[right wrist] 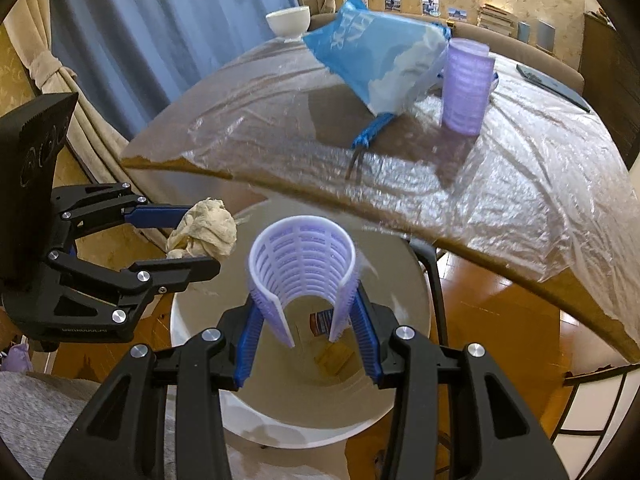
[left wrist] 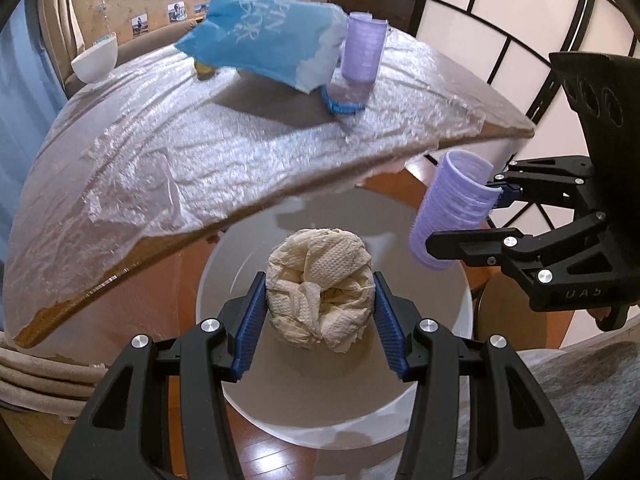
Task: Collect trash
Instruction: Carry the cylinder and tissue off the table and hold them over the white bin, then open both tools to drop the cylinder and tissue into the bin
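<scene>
Your left tongs (left wrist: pixel 320 304) are closed on a crumpled wad of cream paper towel (left wrist: pixel 320 284), its embossed, dimpled surface pinched between the ribbed blue pads; the wad hangs directly above the open mouth of a round white bin (left wrist: pixel 440 320). Your right tongs (right wrist: pixel 306 320) grip a lilac plastic sleeve (right wrist: pixel 302 256), a slotted, ribbed cylinder split along one side, held above the same bin (right wrist: pixel 192 320), inside which a few scraps of printed packaging lie at the bottom. Behind both, the surface (left wrist: pixel 160 168) is a wooden top covered by a wrinkled, glossy clear plastic sheet. On it stand a second lilac ribbed cylinder (left wrist: pixel 362 48), upright, just beside a torn blue-and-white printed bag (left wrist: pixel 264 36), and, well apart near the far edge, a white footed bowl (left wrist: pixel 96 58). The room has glossy wooden flooring, blue and beige curtains, patterned wallpaper bearing small photographs, and a white paneled screen with dark frames.
</scene>
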Motion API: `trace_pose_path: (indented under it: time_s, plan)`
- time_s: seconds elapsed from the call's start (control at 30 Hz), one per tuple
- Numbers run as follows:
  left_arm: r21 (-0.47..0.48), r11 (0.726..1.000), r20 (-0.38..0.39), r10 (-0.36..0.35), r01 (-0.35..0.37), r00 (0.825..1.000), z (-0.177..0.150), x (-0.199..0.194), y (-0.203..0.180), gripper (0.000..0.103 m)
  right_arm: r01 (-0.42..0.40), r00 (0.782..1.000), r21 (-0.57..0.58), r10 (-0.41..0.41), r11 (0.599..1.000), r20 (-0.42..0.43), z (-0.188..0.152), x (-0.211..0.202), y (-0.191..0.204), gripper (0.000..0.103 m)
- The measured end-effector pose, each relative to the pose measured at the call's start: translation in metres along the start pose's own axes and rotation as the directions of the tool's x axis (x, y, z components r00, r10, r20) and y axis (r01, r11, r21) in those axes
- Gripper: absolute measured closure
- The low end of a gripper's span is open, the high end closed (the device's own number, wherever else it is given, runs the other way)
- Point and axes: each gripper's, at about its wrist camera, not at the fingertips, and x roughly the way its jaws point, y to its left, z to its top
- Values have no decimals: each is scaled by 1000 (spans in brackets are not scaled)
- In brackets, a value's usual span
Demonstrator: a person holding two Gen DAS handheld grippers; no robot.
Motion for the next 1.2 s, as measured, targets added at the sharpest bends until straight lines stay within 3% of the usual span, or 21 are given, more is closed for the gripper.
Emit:
trace_pose_path:
  time_s: [1.1, 1.13, 1.17, 1.2]
  plan:
    - [20, 999, -144, 36, -34, 989, -33, 73, 3, 51, 39, 985, -25, -43, 999, -168, -23, 67, -19, 61]
    - [18, 999, -141, 38, -36, 989, -33, 73, 3, 48, 29, 985, -23, -33, 999, -170, -24, 68, -20, 60]
    - [14, 999, -144, 47, -45, 988, -34, 74, 4, 39, 35, 985, -23, -38, 999, -167, -23, 67, -20, 52]
    - [11, 998, -145, 61, -60, 987, -33, 75, 5, 12, 56, 985, -23, -59, 998, -159, -23, 67, -18, 29]
